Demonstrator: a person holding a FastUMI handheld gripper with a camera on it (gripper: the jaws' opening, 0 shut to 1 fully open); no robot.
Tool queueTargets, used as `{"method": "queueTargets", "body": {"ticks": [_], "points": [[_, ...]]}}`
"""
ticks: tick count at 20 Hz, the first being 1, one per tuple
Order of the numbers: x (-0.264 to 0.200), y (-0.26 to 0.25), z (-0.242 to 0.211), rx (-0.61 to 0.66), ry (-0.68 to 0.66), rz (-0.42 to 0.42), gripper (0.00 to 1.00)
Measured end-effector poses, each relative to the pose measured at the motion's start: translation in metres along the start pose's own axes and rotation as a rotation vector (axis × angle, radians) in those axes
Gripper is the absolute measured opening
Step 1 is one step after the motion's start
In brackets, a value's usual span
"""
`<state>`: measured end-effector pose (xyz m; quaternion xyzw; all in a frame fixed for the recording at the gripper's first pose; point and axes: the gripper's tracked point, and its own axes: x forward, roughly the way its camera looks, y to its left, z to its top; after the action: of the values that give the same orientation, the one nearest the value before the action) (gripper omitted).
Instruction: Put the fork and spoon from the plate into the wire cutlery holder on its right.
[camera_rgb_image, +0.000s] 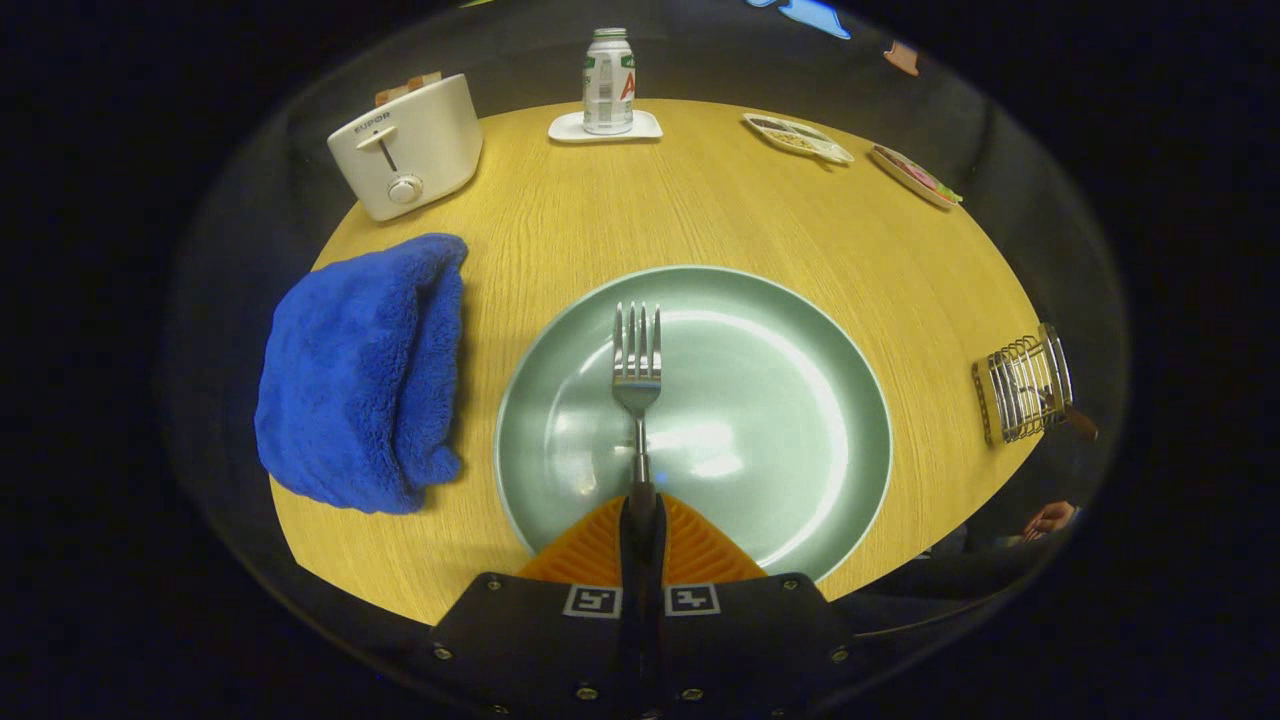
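The fork (637, 370) is caught by its handle between the tongs (641, 520), which are pressed together on it; its prongs point forward over the middle of the green plate (800, 330). Held by the handle's end like this, it stays level and can go handle-first or prongs-first into the holder. Whether it has left the plate or is resting on it, I cannot tell. The wire cutlery holder (1022, 390) stands to the right of the plate, well apart from it near the bench (700, 200) rim, and a dark handle, perhaps the spoon's, seems to poke from it. Left of the plate lies a folded blue towel (360, 370); beyond are a toaster (408, 145) and a can (608, 82).
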<state>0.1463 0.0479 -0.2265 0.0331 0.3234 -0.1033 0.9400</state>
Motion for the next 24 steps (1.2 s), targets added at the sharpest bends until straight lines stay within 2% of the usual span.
{"method": "queueTargets", "body": {"ticks": [14,24], "points": [[-0.046,-0.037,0.035,0.012,-0.135,-0.087,0.01],[-0.092,-0.110,0.082,0.142,-0.241,-0.208,0.01]]}}
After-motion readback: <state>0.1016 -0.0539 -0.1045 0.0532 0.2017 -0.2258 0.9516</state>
